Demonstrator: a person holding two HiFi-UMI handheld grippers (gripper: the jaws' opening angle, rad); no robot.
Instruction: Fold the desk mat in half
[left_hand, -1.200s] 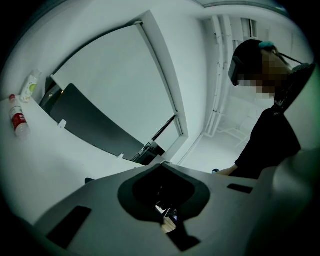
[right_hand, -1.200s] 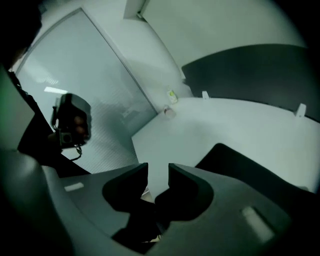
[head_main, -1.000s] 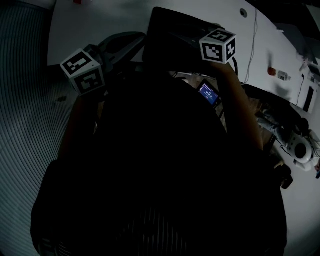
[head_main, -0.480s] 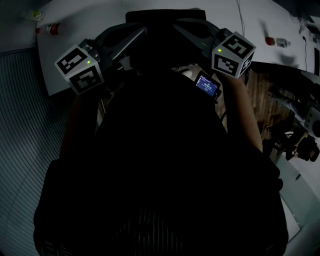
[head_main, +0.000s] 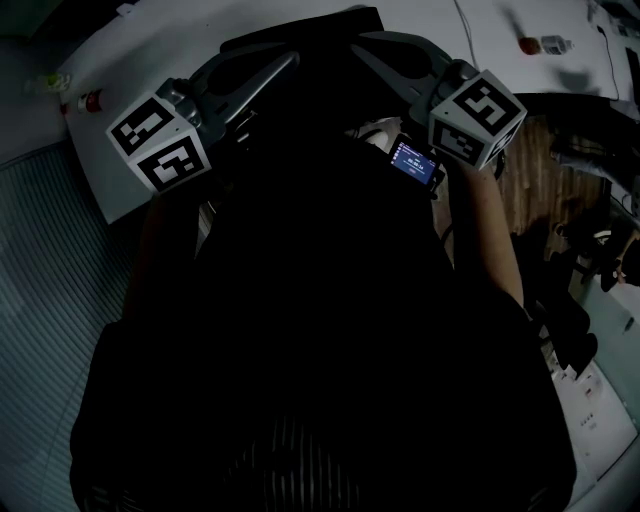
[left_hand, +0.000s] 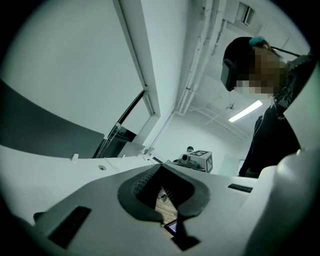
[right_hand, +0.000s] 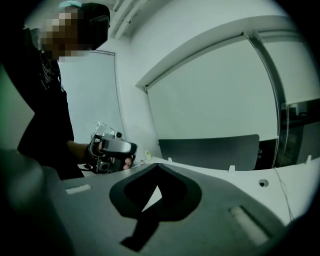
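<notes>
Lying dark along the near edge of the tabletop (head_main: 150, 45): mat (head_main: 300, 32), ungripped. Swung in over it since a second ago, tips near each other: left claw (head_main: 288, 60) and right claw (head_main: 358, 43), both pinched shut, empty. Fold seemingly not begun; grasp next.

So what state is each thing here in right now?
Left claw: shut, nothing seen pinched.
Right claw: shut, nothing seen pinched.
Desk mat: too dark to tell if folded.
Small screen: lit.
Ceiling light: on.
</notes>
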